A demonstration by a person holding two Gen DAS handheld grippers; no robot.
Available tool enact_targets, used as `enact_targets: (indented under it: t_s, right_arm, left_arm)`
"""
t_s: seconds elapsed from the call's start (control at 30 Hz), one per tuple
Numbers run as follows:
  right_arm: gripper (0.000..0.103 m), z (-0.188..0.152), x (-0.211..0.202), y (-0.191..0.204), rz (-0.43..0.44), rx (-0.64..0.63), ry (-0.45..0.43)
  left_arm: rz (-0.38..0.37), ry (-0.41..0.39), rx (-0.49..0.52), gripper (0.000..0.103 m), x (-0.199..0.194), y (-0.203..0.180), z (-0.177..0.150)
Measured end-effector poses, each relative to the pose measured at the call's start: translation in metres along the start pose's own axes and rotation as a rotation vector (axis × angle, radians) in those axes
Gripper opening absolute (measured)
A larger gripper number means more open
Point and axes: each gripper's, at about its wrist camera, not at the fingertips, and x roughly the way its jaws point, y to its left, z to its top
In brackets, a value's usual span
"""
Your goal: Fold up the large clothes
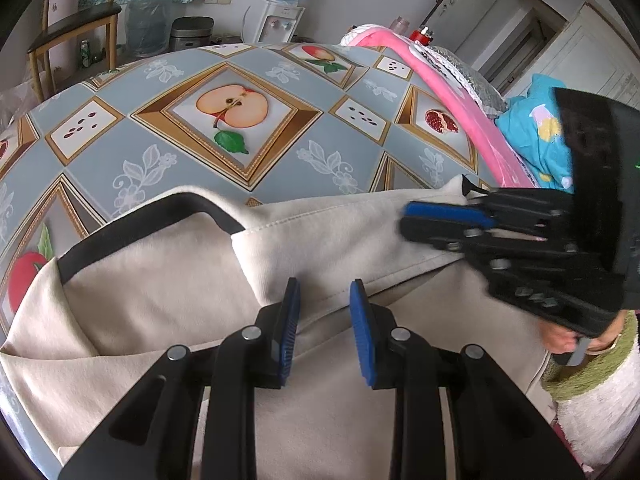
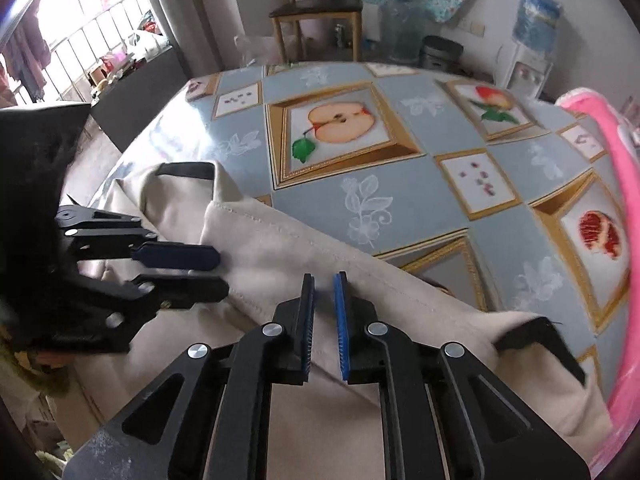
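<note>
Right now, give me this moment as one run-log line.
left gripper: open, over beige garment | right gripper: open, narrow gap, over fold | garment on fruit-print tablecloth | nothing gripped

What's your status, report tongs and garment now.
Left tongs open, right tongs narrowly open, both over fabric. Beige garment part-folded on table. Pink hoop lies beyond.

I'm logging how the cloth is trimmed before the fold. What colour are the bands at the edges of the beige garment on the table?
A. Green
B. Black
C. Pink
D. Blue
B: the beige garment has a black band along its edge on the table, and the right wrist view shows another black trim piece at its near corner.
</note>
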Motion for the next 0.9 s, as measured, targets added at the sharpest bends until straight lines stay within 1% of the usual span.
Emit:
enact_targets:
  t_s: [0.07,0.13,0.17,0.2,0.27,0.33,0.4,0.47,0.53,0.6,0.67,0.7,0.73,0.77,0.8,0.83,0.9]
  right_arm:
    - [0.01,-0.002,-0.005,-0.004,-0.002,0.008,-0.005]
    - [0.01,-0.006,0.007,-0.007,-0.023,0.014,0.033]
    - [0.01,-0.009,0.02,-0.008,-0.025,0.017,0.065]
    - [0.01,-0.01,0.023,-0.008,-0.025,0.013,0.046]
    - [0.01,-0.009,0.022,-0.011,-0.009,0.026,0.049]
    - [0.01,-0.007,0.014,-0.02,0.008,0.06,0.06]
    - [0.01,-0.008,-0.006,-0.033,-0.016,0.088,0.034]
    - [0.01,-0.009,-0.02,-0.045,0.006,0.125,0.024]
    - [0.01,-0.013,-0.033,-0.055,0.009,0.142,0.022]
    - [0.01,-0.019,-0.034,-0.056,0.019,0.138,0.038]
    - [0.01,-0.025,-0.023,-0.052,0.025,0.132,0.07]
    - [0.01,-0.028,-0.012,-0.047,0.014,0.129,0.094]
    - [0.01,-0.032,-0.001,-0.044,-0.019,0.121,0.12]
    - [0.01,-0.035,0.008,-0.041,-0.052,0.108,0.127]
    - [0.01,-0.036,0.008,-0.039,-0.066,0.102,0.104]
    - [0.01,-0.035,0.008,-0.039,-0.07,0.115,0.106]
    - [0.011,-0.033,0.001,-0.042,-0.094,0.175,0.102]
  left_arm:
    - [-0.003,-0.003,0.001,0.026,0.0,0.0,0.0]
    - [-0.007,-0.006,-0.003,0.026,0.0,0.001,-0.001]
    - [-0.01,-0.008,-0.008,0.026,0.0,0.002,-0.001]
    - [-0.011,-0.008,-0.012,0.026,0.0,0.002,0.0]
    - [-0.012,-0.01,-0.022,0.026,0.0,0.003,-0.001]
    - [-0.014,-0.011,-0.023,0.026,0.0,0.003,-0.001]
    - [-0.015,-0.01,-0.027,0.026,0.0,0.004,-0.001]
    - [-0.017,-0.011,-0.027,0.026,-0.001,0.004,-0.002]
    - [-0.015,-0.013,-0.031,0.026,-0.001,0.004,-0.001]
    - [-0.015,-0.014,-0.036,0.026,-0.001,0.004,-0.001]
    - [-0.016,-0.016,-0.047,0.026,0.0,0.004,0.0]
    - [-0.016,-0.018,-0.055,0.026,0.0,0.004,0.0]
    - [-0.015,-0.02,-0.062,0.026,-0.001,0.004,-0.001]
    - [-0.012,-0.023,-0.073,0.026,-0.001,0.004,0.0]
    - [-0.007,-0.026,-0.08,0.026,-0.002,0.003,0.0]
    - [0.004,-0.031,-0.088,0.026,-0.003,0.002,0.0]
    - [0.04,-0.048,-0.109,0.027,-0.01,0.0,0.001]
